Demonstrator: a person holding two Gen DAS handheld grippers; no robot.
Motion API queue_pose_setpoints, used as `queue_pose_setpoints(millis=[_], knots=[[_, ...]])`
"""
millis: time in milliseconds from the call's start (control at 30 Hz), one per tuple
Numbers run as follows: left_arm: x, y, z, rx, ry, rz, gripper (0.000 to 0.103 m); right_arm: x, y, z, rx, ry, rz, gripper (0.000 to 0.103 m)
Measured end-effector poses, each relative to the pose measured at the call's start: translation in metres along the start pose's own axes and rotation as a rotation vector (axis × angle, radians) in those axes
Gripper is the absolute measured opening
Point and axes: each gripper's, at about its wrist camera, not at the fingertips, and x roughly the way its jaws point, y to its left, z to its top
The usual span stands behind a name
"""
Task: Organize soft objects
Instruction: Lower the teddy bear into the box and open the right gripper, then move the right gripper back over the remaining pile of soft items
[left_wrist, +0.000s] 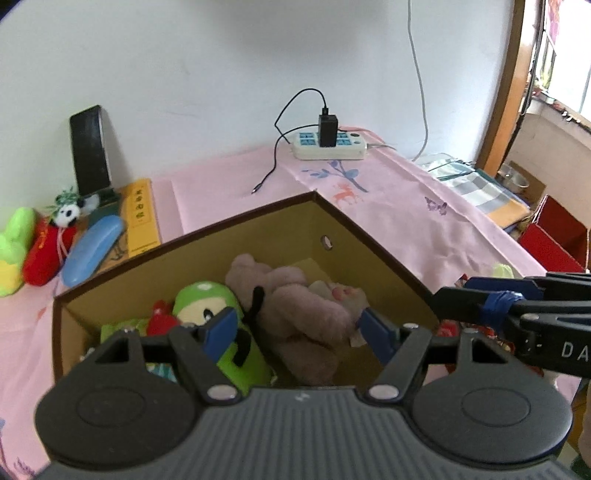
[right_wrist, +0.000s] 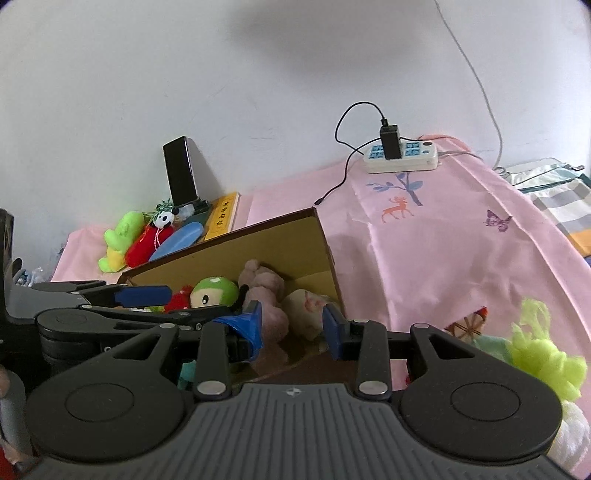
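An open cardboard box (left_wrist: 373, 236) (right_wrist: 317, 236) sits on the pink cloth. Inside lie a mauve plush animal (left_wrist: 295, 314) (right_wrist: 266, 291), a green plush doll (left_wrist: 210, 299) (right_wrist: 216, 290) and a small red toy (left_wrist: 160, 319). My left gripper (left_wrist: 297, 330) is open and empty, hovering over the box above the plush animal. My right gripper (right_wrist: 291, 325) is open and empty at the box's right near edge; it shows in the left wrist view (left_wrist: 491, 299). A green-yellow plush (right_wrist: 543, 354) lies on the cloth at the right. More soft toys (left_wrist: 22, 251) (right_wrist: 125, 243) lie at the far left.
A power strip (left_wrist: 330, 146) (right_wrist: 402, 157) with charger and cable lies by the wall. A black phone on a stand (left_wrist: 90, 153), a blue case (left_wrist: 92, 249) and a yellow booklet (left_wrist: 142, 218) are at the far left. A red box (left_wrist: 554, 236) and folded cloth (left_wrist: 476, 184) lie right of the table.
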Motion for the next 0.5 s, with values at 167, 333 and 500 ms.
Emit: queue_pose_setpoints(millis=[167, 333, 500], knots=[[-0.005, -0.011, -0.007, -0.005, 0.009, 0.061, 0.075, -0.009, -0.004, -0.009, 0.012, -0.005, -0.016, 0.019], [-0.011, -0.018, -0.015, -0.011, 0.018, 0.085, 0.076, -0.016, -0.007, -0.019, 0.030, -0.010, -0.022, 0.019], [-0.016, -0.027, -0.024, 0.004, 0.020, 0.101, 0.077, -0.022, -0.009, -0.030, 0.037, -0.016, -0.016, 0.019]])
